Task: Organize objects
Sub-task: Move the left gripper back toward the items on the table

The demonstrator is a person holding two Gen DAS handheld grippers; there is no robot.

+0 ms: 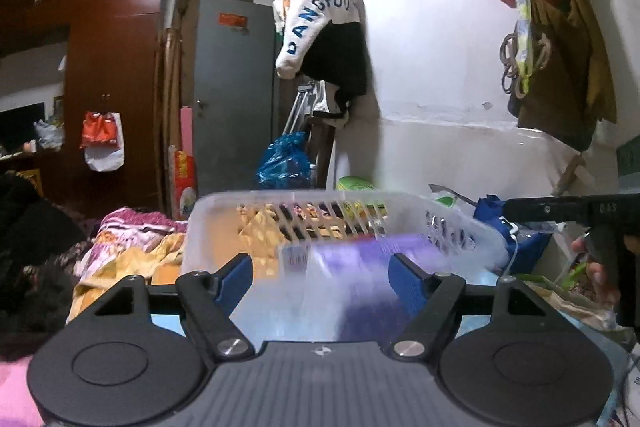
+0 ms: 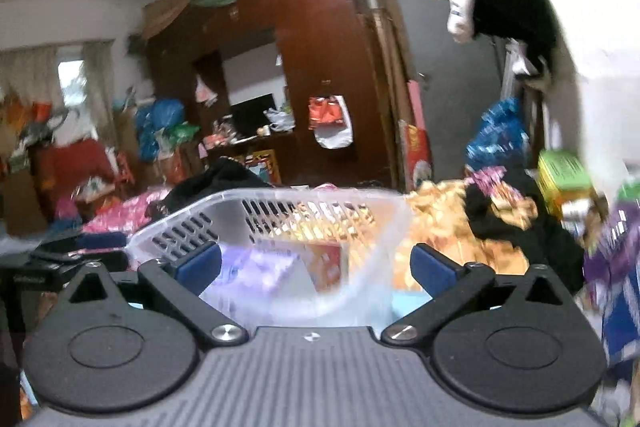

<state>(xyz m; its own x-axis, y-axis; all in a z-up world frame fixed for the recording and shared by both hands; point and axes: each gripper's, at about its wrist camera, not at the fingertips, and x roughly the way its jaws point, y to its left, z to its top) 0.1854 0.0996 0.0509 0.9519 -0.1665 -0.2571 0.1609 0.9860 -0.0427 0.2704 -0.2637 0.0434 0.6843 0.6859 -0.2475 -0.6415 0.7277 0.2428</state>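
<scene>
A clear plastic basket [image 1: 452, 223] with slotted walls sits just ahead of my left gripper [image 1: 322, 279]. A purple and white packet [image 1: 360, 259] lies inside it, between the open blue fingers [image 1: 236, 277]. In the right wrist view the same basket [image 2: 224, 211] is ahead and left of my right gripper [image 2: 316, 265], which is open and empty. The purple packet [image 2: 256, 271] and an orange packet [image 2: 330, 261] show inside the basket. The right gripper's black body [image 1: 592, 211] shows at the right edge of the left wrist view.
A yellow and pink patterned quilt [image 1: 132, 251] covers the bed under the basket. A brown wardrobe [image 1: 116, 75] and grey door [image 1: 236, 87] stand behind. Clothes [image 1: 320, 35] hang on the wall. Bags and boxes [image 2: 560, 183] crowd the right side.
</scene>
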